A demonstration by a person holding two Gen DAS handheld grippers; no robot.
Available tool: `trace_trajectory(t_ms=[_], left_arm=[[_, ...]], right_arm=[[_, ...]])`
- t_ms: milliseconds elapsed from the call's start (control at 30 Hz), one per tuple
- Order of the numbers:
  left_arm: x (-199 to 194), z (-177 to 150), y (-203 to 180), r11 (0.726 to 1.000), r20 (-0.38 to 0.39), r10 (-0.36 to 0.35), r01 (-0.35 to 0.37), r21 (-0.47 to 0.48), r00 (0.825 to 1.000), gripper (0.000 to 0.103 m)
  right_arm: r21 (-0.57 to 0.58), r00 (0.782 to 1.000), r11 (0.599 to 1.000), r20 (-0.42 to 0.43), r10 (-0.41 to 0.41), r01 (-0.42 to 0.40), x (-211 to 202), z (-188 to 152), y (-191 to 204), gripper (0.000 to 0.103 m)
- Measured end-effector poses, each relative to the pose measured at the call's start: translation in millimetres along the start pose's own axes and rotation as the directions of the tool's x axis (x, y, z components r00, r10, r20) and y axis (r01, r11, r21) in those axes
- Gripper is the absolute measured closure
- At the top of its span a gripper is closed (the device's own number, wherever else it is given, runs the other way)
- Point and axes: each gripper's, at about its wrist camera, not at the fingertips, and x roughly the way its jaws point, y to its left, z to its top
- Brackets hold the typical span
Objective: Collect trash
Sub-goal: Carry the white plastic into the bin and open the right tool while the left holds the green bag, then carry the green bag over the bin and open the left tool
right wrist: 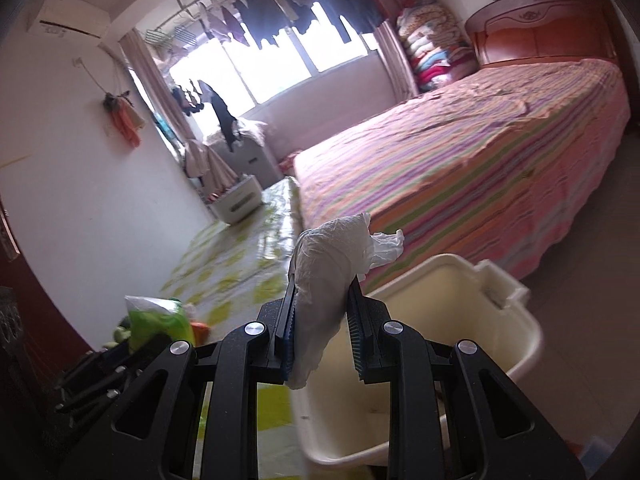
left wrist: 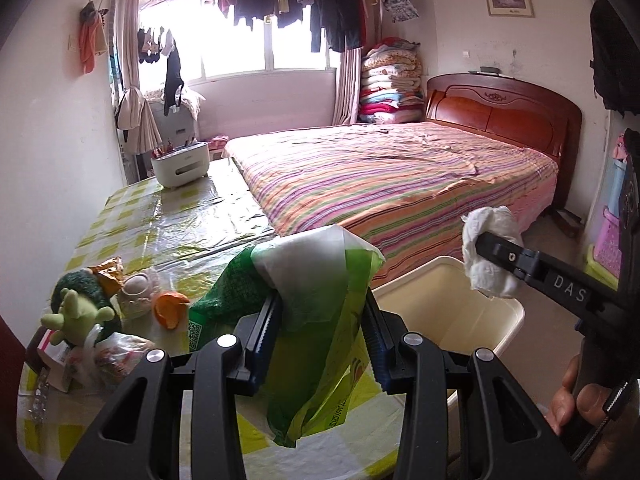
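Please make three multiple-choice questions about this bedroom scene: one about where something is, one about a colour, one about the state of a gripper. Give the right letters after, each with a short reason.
1. Where is the cream bin?
A. between table and bed
B. on the bed
C. on the table

2. What colour is the plastic bag in the left gripper?
A. red
B. green and white
C. black

3. What is the right gripper doing?
A. open, empty
B. resting on the bed
C. clamped on a crumpled tissue

Answers:
1 A, it stands on the floor beside the table edge, below the bed.
2 B, green film with a white part on top.
3 C, both pads press the white tissue above the bin.
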Motion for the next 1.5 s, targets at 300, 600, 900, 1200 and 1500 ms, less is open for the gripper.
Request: trace_trajectory(t_ms=[300, 600, 900, 1200, 1500], left_arm=[[25, 0, -24, 0.999, -0.055, -0.023, 0.024, 0.029, 0.998, 0.064], [42, 5, -37, 0.998, -0.078, -0.052, 0.055, 0.041, 0.996, 0.064], [44, 6, -41, 0.997, -0.085, -0.066, 0.070, 0.039, 0.994, 0.064], [53, 5, -37, 0.997, -0.108, -0.072, 0.074, 0.019, 0.992, 0.064], [63, 10, -49, 0.991, -0.129, -0.123, 0.129, 0.040, 0.984, 0.064]], right_arm=[[-0.021, 0.993, 0.999, -0.107, -0.044, 0.042, 19, -10, -15, 0.082], [0.026, 0.984, 0.998, -0.170, -0.044, 0.049, 28, -12, -31, 0.077], [0.085, 0.991, 0.994, -0.115, -0.062, 0.072, 14, -5, -49, 0.031], [0.364, 0.989, 0.931, 0.138, -0.047, -0.006, -43, 1, -107, 0.028], [0.418, 0.971, 0.907, 0.233, -0.048, -0.056, -60, -1, -111, 0.026]])
